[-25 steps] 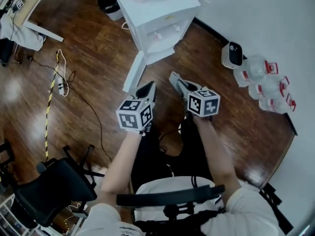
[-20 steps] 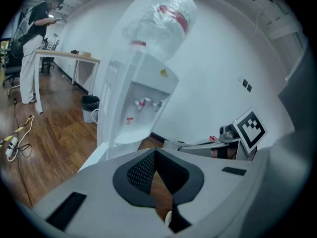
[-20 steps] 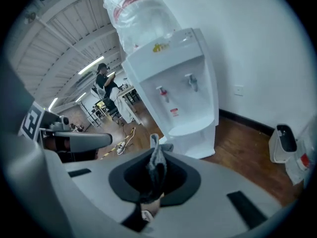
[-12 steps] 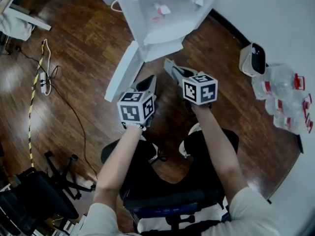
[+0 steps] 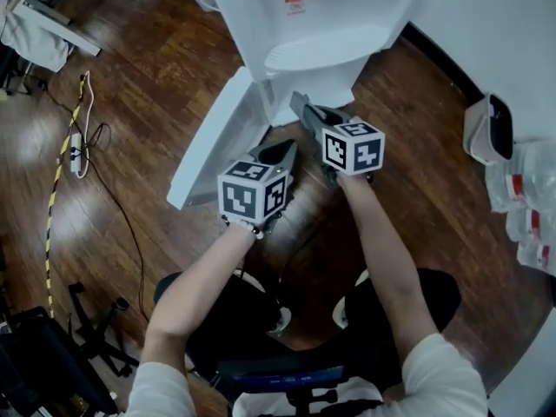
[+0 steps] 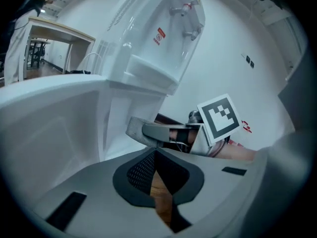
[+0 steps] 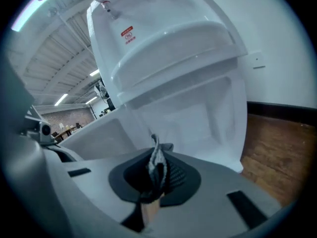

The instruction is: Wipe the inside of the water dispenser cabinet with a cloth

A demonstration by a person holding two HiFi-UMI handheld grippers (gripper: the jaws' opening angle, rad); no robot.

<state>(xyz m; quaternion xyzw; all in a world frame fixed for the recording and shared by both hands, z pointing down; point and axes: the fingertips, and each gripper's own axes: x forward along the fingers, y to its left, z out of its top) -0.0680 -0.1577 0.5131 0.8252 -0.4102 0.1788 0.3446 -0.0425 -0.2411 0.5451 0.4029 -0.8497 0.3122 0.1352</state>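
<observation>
The white water dispenser stands ahead with its lower cabinet door swung open to the left. In the right gripper view the bare white cabinet inside faces me. My right gripper is shut on a grey cloth, just in front of the cabinet opening. The left gripper view shows that cloth bunched at the right jaws' tip. My left gripper is shut with nothing in it, beside the door's inner face and a little behind the right one.
Several water bottles and a small white bin stand by the wall at right. A power strip with cables lies on the wood floor at left. An office chair base is at lower left.
Both grippers and the head have moved forward towards the dispenser, which now fills the top of the view. The right gripper with the cloth has come close to the open cabinet.
</observation>
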